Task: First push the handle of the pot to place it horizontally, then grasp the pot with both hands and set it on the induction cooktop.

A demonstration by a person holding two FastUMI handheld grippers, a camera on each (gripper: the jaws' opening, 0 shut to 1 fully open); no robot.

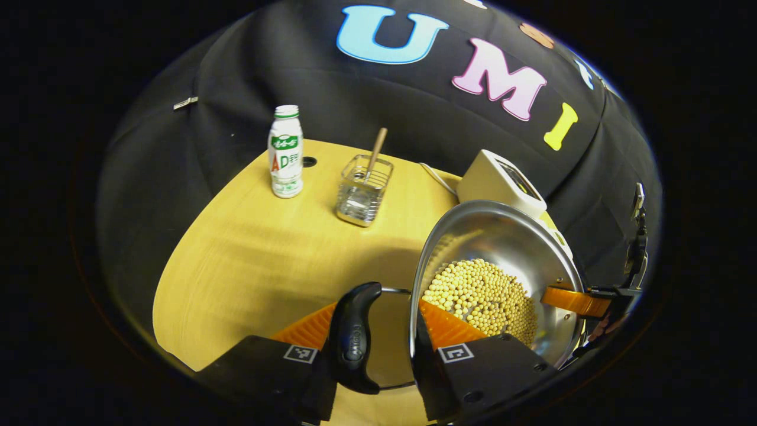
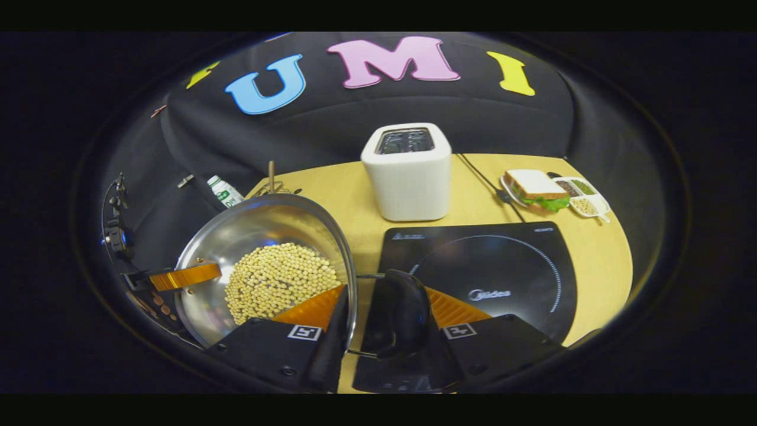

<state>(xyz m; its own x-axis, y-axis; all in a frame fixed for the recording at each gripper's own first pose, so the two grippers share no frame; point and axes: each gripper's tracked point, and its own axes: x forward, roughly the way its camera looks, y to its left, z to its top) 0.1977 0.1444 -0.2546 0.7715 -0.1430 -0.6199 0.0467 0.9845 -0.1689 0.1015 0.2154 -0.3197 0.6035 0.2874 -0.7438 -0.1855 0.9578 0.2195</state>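
The left tongs [image 1: 384,331] are closed across one side of the pot [image 1: 508,248]: one orange finger sits outside the black side handle [image 1: 353,337], the other inside the steel rim, so handle and rim are pinched between them. The right tongs [image 2: 378,316] grip the opposite side the same way, one finger inside the rim and one beyond the other black handle [image 2: 395,313]. Each view also shows the far tongs at the opposite rim.

The pot appears lifted and tilted, though its height over the table [image 1: 266,254] is hard to judge; a heap of pale beans [image 2: 275,281] lies in its bottom. In the right gripper view the black induction cooktop [image 2: 502,278] lies just beside the pot, bare, with a white toaster [image 2: 408,171] behind it and a sandwich plate [image 2: 535,189] near a small sectioned dish [image 2: 582,198]. In the left gripper view a drink bottle [image 1: 285,151] and a wire holder [image 1: 364,189] with a wooden stick stand farther back on the table
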